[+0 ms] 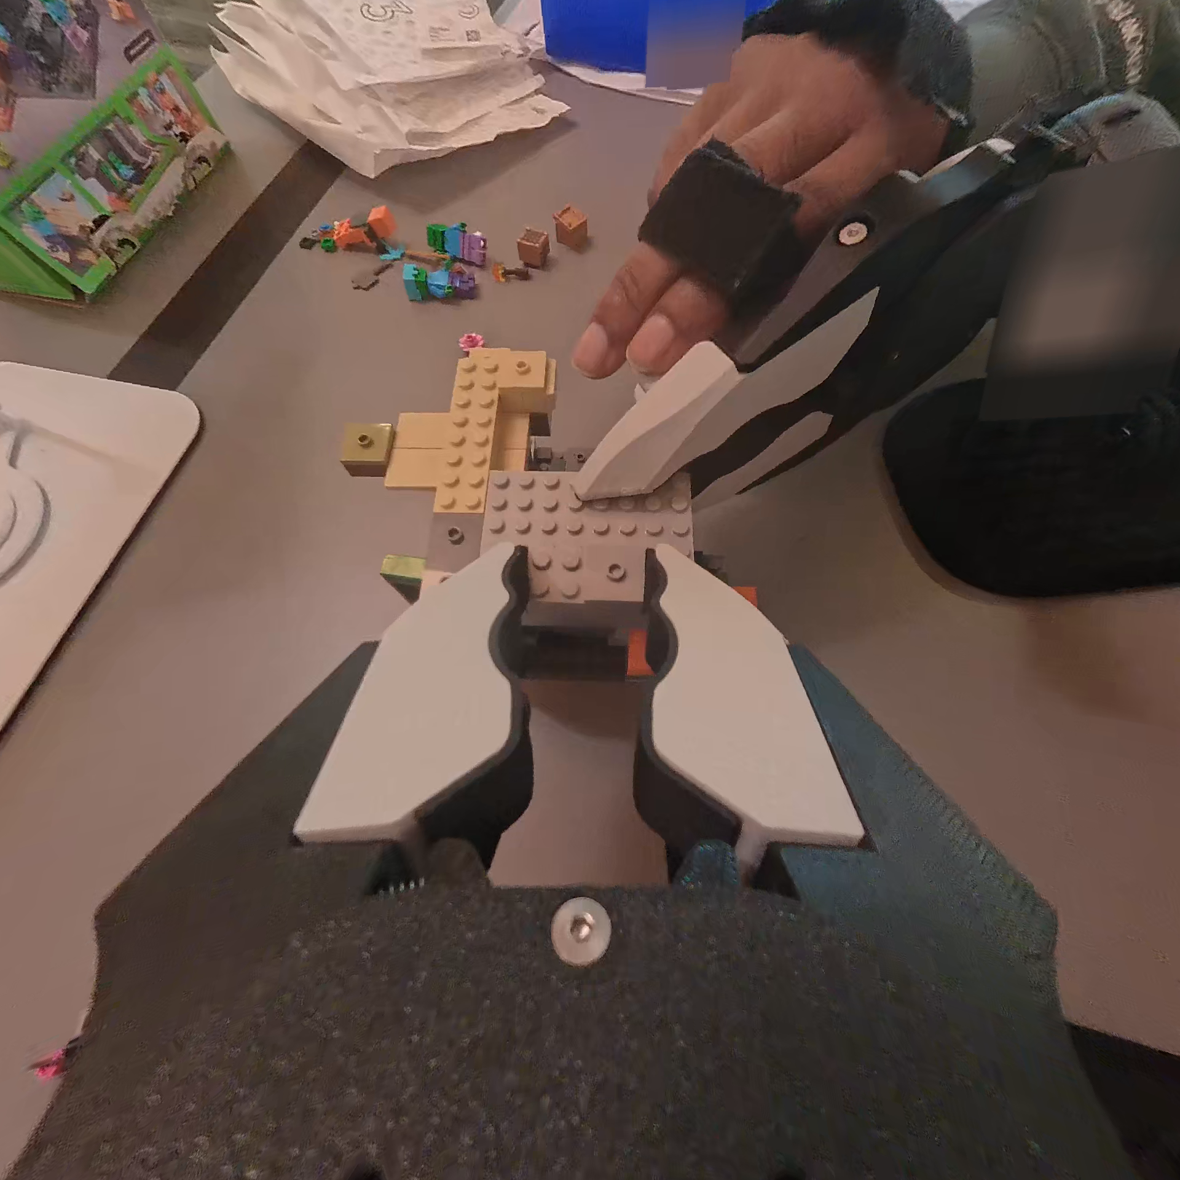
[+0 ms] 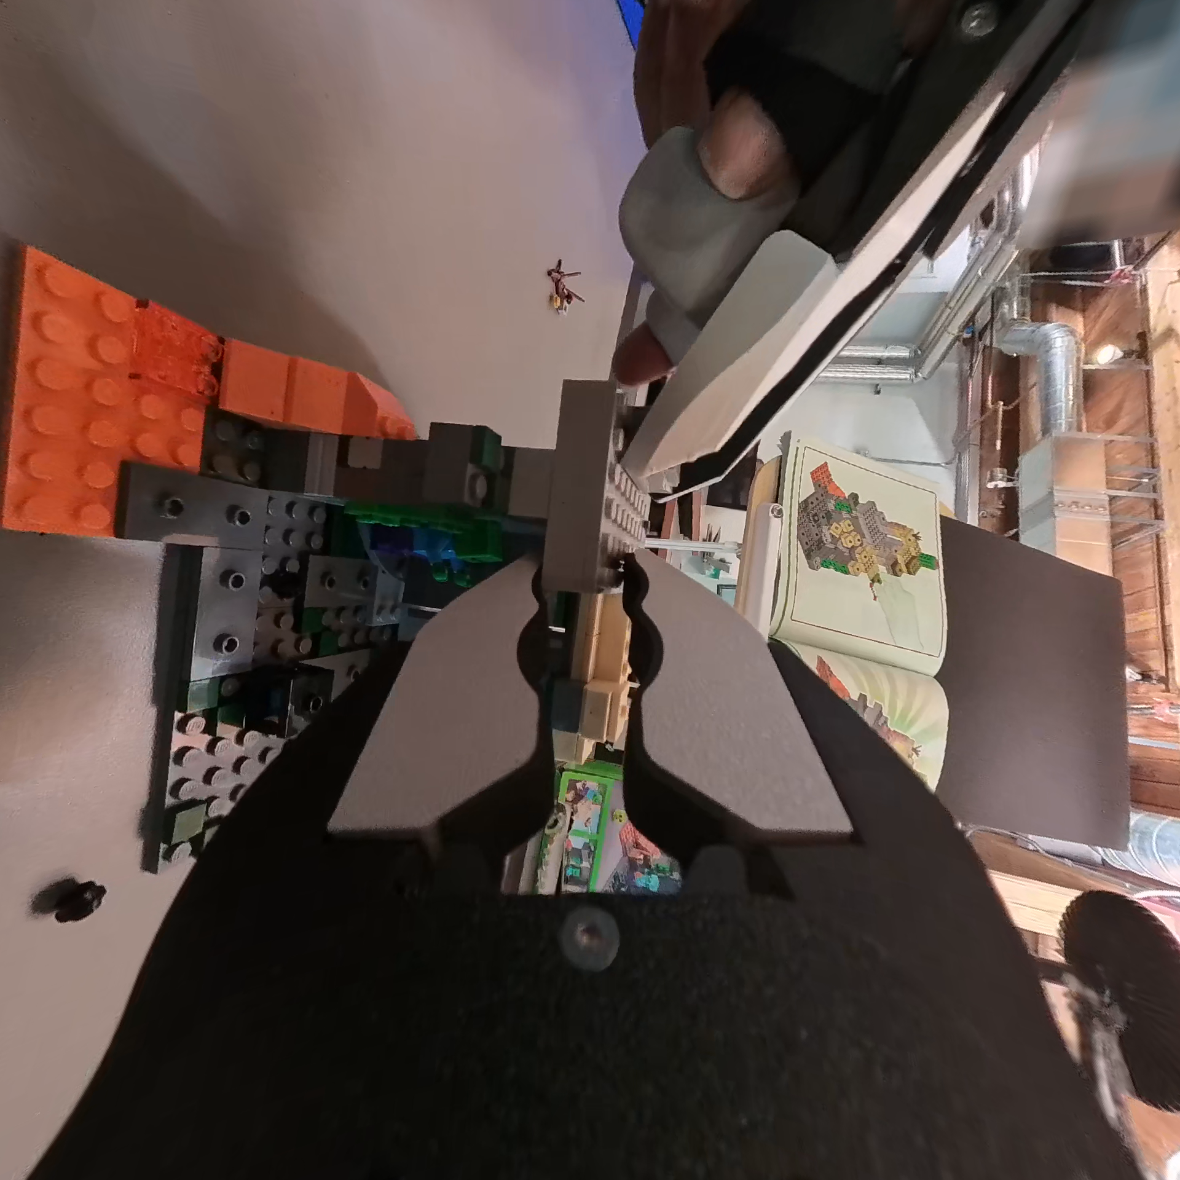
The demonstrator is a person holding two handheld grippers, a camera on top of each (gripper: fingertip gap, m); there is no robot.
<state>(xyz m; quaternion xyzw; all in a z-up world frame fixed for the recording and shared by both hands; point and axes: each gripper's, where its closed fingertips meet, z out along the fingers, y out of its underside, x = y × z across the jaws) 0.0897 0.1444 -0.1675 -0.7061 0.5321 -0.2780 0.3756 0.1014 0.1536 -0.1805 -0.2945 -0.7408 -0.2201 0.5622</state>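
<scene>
A brick build lies on the grey table. Its top is a grey studded plate (image 1: 574,523), joined to a tan section (image 1: 472,434). My left gripper (image 1: 584,562) is shut on the near end of the grey block, one finger on each side. My right gripper (image 1: 606,488) comes down from the upper right, held by a hand (image 1: 766,159), with its tip on the plate's studs. In the right wrist view the right gripper (image 2: 584,565) clamps the edge of the grey plate (image 2: 578,485), one finger on the stud side and one behind. The left gripper (image 2: 645,469) rests against the studs.
Loose small bricks and figures (image 1: 434,255) lie beyond the build. A green-edged box (image 1: 108,185) and crumpled paper bags (image 1: 396,70) are at the back left. A white tray (image 1: 76,485) is on the left. An open instruction booklet (image 2: 862,555) and orange bricks (image 2: 96,396) also show. The tips of both grippers are at nearly the same place. My right gripper's tips are some 4 cm from the tan section (image 1: 472,434).
</scene>
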